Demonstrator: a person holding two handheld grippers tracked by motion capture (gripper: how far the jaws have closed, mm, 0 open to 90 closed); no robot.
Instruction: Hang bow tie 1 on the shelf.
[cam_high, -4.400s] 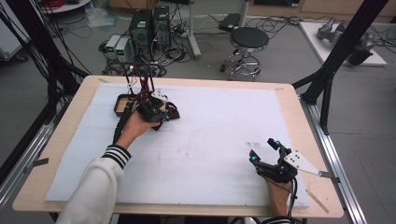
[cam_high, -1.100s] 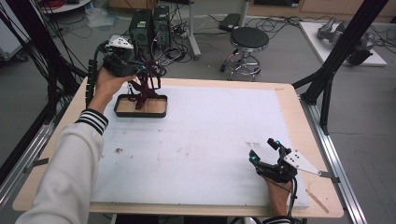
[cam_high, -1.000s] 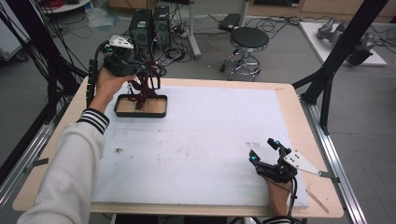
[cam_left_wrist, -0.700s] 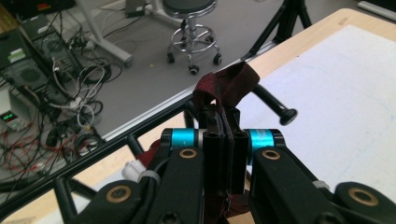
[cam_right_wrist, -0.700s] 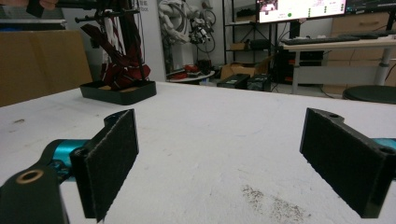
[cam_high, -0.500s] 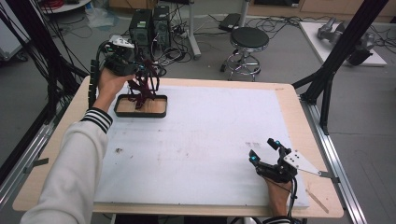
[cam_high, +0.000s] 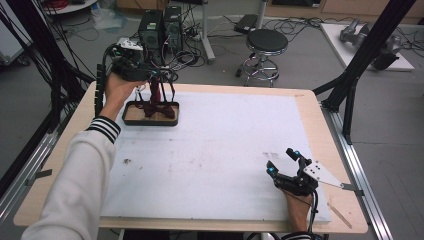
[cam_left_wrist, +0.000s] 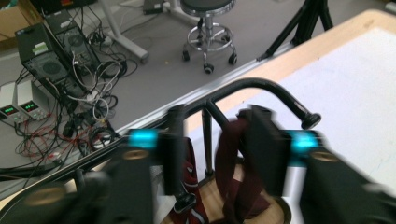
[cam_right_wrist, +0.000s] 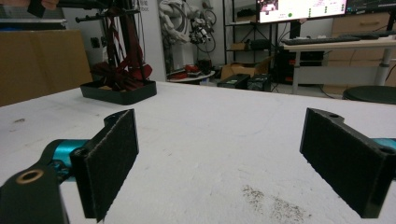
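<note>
Left gripper (cam_left_wrist: 212, 154) pinching maroon cloth (cam_left_wrist: 233, 172) on rack (cam_left_wrist: 261, 88), black tray (cam_high: 150, 119) beneath, right gripper (cam_right_wrist: 219, 154) spread.

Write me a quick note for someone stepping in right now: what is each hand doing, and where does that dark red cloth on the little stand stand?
Left gripper: raised over the rack at the table's far left corner, jaws on either side of the maroon cloth; whether they pinch it is unclear.
Right gripper: resting on the white mat near the front right, jaws wide open, nothing between them.
Cloth drapes from the rack's bar into the black tray.
Done: cloth appears hung over the bar.
Left: probably tidy the drape, then draw the left gripper away.
</note>
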